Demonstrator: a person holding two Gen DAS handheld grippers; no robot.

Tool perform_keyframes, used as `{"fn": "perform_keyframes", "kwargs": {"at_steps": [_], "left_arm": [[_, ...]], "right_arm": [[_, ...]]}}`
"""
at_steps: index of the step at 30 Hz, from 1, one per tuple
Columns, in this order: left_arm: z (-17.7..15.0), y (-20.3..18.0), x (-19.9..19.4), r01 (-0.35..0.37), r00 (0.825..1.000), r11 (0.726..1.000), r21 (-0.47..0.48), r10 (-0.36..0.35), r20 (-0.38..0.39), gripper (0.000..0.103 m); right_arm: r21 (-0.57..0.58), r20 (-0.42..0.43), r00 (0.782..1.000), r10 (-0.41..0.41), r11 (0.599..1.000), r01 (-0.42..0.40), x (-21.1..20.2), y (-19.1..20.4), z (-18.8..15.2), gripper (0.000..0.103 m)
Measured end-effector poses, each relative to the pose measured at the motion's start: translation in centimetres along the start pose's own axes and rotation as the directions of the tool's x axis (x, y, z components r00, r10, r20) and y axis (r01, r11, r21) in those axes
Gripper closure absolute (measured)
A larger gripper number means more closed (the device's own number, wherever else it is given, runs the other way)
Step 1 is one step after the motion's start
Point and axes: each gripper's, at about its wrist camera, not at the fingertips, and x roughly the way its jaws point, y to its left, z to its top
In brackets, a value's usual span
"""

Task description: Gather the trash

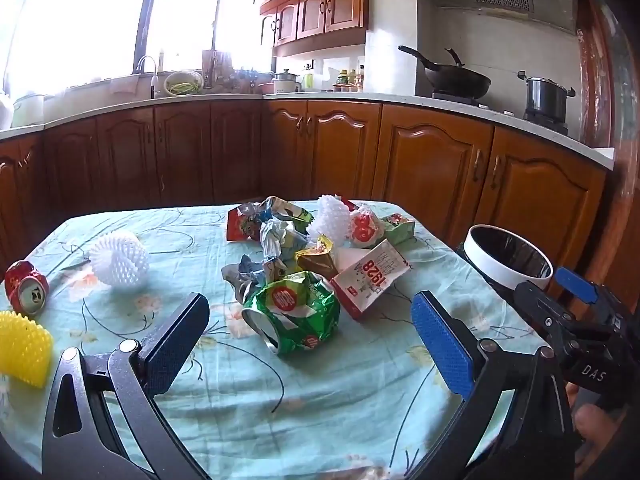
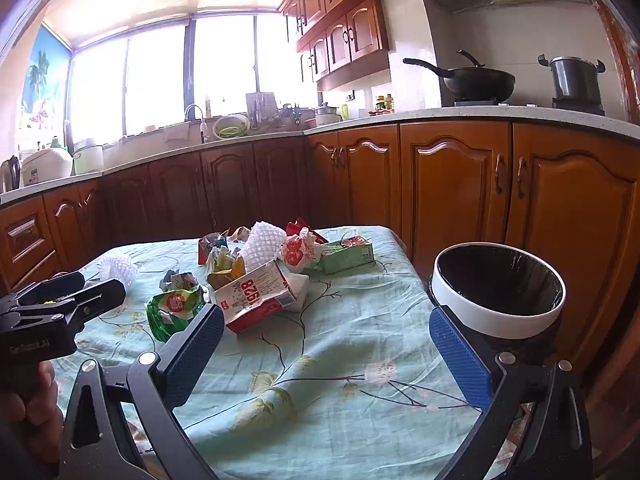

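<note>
A pile of trash lies mid-table: a crushed green can (image 1: 294, 316) (image 2: 174, 308), a red-and-white "1928" carton (image 1: 370, 282) (image 2: 256, 294), crumpled wrappers (image 1: 276, 236), white foam netting (image 1: 334, 216) (image 2: 262, 242) and a green box (image 2: 346, 256). A red can (image 1: 26, 288), a white foam net (image 1: 120, 262) and a yellow foam net (image 1: 24, 346) lie at the left. The white-rimmed bin with a black liner (image 1: 510, 258) (image 2: 498, 290) stands off the table's right edge. My left gripper (image 1: 310, 344) is open and empty, just short of the green can. My right gripper (image 2: 326, 358) is open and empty over the cloth.
The table (image 2: 320, 380) carries a light green floral cloth. Wooden cabinets (image 1: 432, 160) and a counter run behind it, with a wok (image 1: 456, 78) and a pot (image 1: 546, 96) on the stove. The right gripper also shows in the left wrist view (image 1: 576, 300).
</note>
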Motion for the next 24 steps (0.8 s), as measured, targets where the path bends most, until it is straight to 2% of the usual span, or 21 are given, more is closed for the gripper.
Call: {"fn": "perform_keyframes", "kwargs": {"at_steps": [24], "left_arm": [[-0.01,0.12,0.15,0.001,1.000,1.000,-0.001,-0.001,-0.013,0.000]], "right_arm": [[0.014,-0.003,1.000,0.015,1.000,-0.015,-0.12,0.01,0.12,0.000]]}}
